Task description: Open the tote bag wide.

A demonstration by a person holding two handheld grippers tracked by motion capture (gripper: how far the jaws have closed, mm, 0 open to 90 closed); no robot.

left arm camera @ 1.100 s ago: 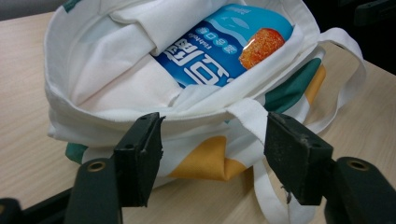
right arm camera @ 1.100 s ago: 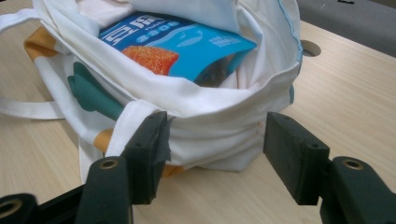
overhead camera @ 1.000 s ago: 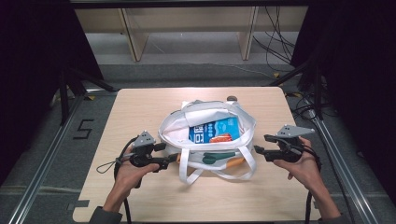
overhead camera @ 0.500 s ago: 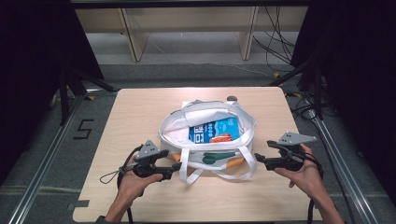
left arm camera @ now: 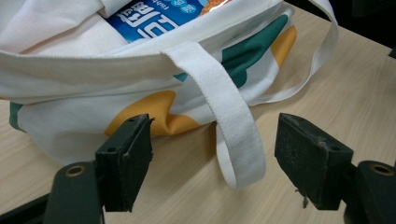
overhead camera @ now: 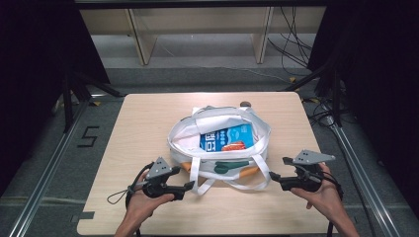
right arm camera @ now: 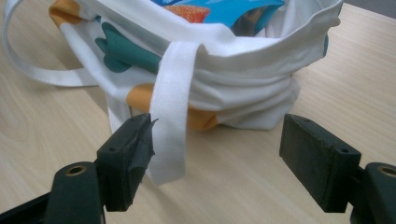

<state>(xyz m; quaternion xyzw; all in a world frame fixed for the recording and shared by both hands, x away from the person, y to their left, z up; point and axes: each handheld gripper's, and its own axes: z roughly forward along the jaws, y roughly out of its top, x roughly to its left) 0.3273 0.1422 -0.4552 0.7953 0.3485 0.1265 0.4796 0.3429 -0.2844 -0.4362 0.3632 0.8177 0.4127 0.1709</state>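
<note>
A white tote bag with a teal and orange print lies open at the table's middle. Inside it is a blue package. The bag's near handle loops onto the table towards me. My left gripper is open at the handle's left end. In the left gripper view the strap hangs between the spread jaws of that gripper. My right gripper is open at the handle's right end. In the right gripper view the other strap end lies against the left jaw of this gripper.
The wooden table has bare room left and right of the bag. A small dark object sits just behind the bag. The near table edge lies close below both hands. Metal rails and cables flank the table.
Both grippers have drawn back towards the near edge and dropped lower. The left one has also shifted right, up to the handle's strap. The bag has not moved.
</note>
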